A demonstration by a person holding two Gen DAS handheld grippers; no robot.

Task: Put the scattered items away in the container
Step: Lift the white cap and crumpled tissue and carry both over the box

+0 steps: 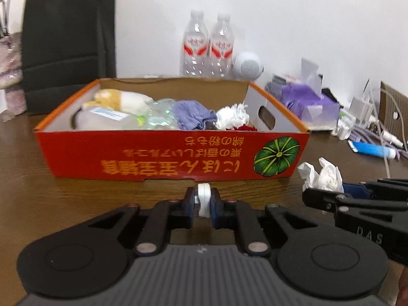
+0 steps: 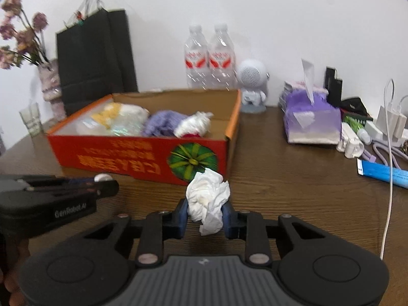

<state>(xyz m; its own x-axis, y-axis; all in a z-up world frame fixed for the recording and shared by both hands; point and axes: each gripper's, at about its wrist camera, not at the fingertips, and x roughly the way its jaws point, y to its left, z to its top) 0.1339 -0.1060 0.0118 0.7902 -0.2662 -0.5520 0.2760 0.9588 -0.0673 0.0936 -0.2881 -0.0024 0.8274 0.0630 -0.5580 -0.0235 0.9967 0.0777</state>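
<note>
box (image 1: 163, 158): red carton on the bench (image 1: 38, 204), open top, already holding a plush toy, a plastic bottle, purple cloth and a white wad; it is the landmark for all below.
cap (image 1: 204, 200): small white piece, just before the box's near wall, clamped edge-on in the left gripper (image 1: 204, 204); the narrow grip suits so small a thing.
tissue (image 2: 207, 199): crumpled white wad before the box's near right corner, pinched between the right gripper (image 2: 207, 216) pads; part bulges above them and a tail hangs below.
pose: both grippers side by side before the box, tilted downward, aimed toward it.
judgement: both items look gripped, next a lift over the wall.
beyond the box: two water bottles (image 1: 207, 46) at the wall.
</note>
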